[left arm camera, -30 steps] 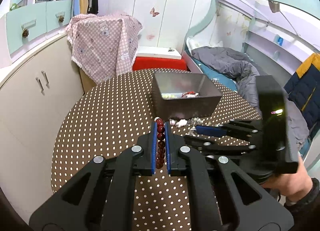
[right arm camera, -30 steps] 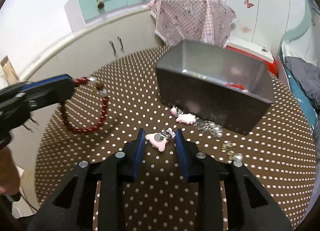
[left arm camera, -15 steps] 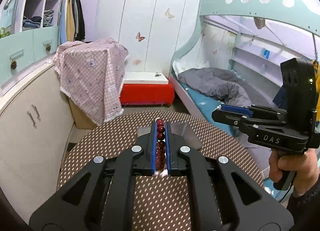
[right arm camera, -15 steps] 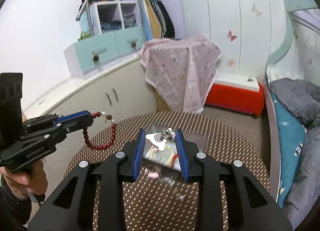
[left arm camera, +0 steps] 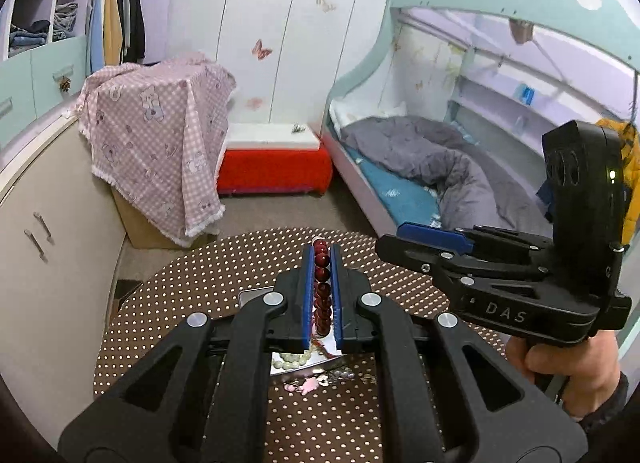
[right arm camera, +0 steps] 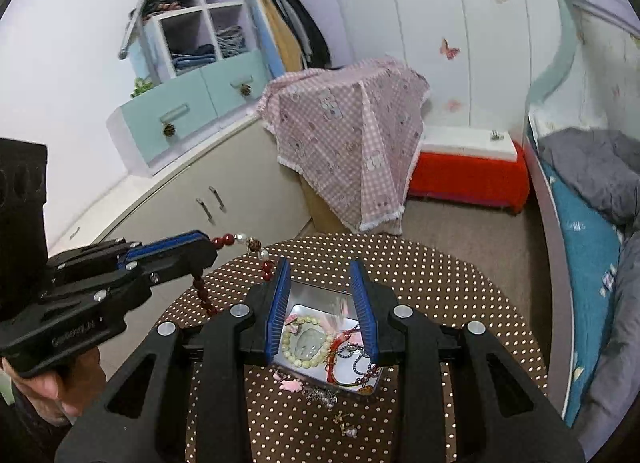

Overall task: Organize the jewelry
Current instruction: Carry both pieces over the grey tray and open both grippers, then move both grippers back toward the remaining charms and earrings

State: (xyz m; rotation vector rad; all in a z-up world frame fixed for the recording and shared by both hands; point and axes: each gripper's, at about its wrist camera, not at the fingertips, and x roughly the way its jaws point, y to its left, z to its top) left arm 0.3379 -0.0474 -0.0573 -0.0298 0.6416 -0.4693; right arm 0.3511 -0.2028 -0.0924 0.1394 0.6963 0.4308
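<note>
My left gripper (left arm camera: 321,263) is shut on a dark red bead bracelet (left arm camera: 322,287), held high over the table; the bracelet hangs from it in the right wrist view (right arm camera: 256,259). My right gripper (right arm camera: 322,283) is open and empty, high above the metal tin (right arm camera: 320,295). The tin holds a pale green bead bracelet (right arm camera: 306,341), red cords and a chain. The right gripper also shows in the left wrist view (left arm camera: 424,241). The tin is mostly hidden under my left fingers (left arm camera: 288,367).
The round table (right arm camera: 440,295) has a brown polka-dot cloth. A pink flower charm (right arm camera: 292,383), a silver piece (right arm camera: 320,395) and small earrings (right arm camera: 346,425) lie on it in front of the tin. A bed is at the right, cabinets at the left.
Both grippers rose high above the table. The right gripper opened and the pink charm it held is gone from its jaws. The left gripper stays shut on the red bracelet.
</note>
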